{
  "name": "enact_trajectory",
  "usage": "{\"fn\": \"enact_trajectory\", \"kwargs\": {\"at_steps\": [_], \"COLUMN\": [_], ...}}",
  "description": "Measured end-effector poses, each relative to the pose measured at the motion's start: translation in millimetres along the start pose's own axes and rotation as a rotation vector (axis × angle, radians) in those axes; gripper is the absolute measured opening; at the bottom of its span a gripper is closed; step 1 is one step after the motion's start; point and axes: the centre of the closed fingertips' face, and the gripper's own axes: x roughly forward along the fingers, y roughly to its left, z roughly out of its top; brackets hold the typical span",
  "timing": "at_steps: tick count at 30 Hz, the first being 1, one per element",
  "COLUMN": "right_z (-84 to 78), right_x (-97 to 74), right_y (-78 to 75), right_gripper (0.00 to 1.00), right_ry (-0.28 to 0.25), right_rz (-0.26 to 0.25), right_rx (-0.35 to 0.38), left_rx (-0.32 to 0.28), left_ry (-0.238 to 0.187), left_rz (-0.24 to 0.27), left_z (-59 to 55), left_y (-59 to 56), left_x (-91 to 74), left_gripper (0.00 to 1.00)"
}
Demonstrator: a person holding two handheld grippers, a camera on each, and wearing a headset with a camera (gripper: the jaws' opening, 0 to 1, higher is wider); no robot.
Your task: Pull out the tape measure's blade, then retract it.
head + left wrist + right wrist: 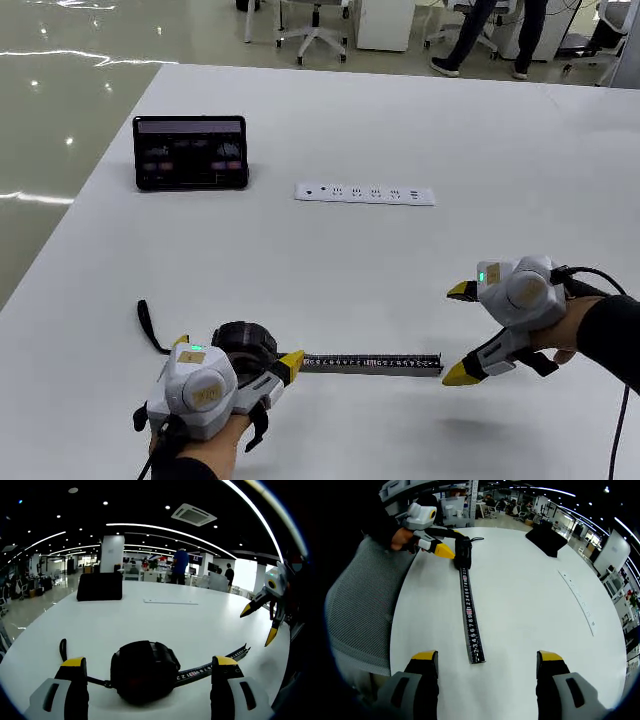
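Observation:
The black tape measure case [245, 343] lies on the white table [350, 260] near its front left. My left gripper [236, 351] stands open around the case [145, 670], a jaw on each side with small gaps. The blade [370, 363] lies flat on the table, drawn out to the right. Its free end [476, 656] rests just ahead of and between the jaws of my right gripper [487, 656]. That right gripper [459, 334] is open, holds nothing, and hovers just right of the blade tip.
A black wrist strap [150, 328] trails left from the case. A dark tablet [190, 152] stands at the back left and a white power strip [365, 193] lies mid-table. Beyond the far edge are office chairs [313, 25] and people's legs [470, 35].

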Motion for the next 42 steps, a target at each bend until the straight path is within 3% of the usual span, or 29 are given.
{"fn": "enact_trajectory", "kwargs": {"at_steps": [3, 13, 20, 42], "right_z": [-1.9, -18.3, -23.4, -33.3], "right_x": [4.4, 25.2, 36.9, 45.0], "right_y": [5.4, 14.5, 13.2, 17.5], "right_gripper": [0.70, 0.47, 0.33, 0.17], "right_ry": [0.003, 0.058, 0.079, 0.115], "right_rz": [0.036, 0.089, 0.116, 0.141], "right_rx": [0.027, -0.052, -0.052, -0.093], "left_rx": [0.003, 0.022, 0.009, 0.001], "left_ry": [0.003, 0.001, -0.003, 0.004], "left_rz": [0.001, -0.015, -0.014, -0.010], "left_z": [-1.7, -5.0, -4.8, -7.1], "left_y": [2.1, 0.8, 3.3, 6.9], "left_x": [0.8, 3.6, 4.2, 6.5], "left_gripper": [1.00, 1.00, 1.00, 0.98]}}
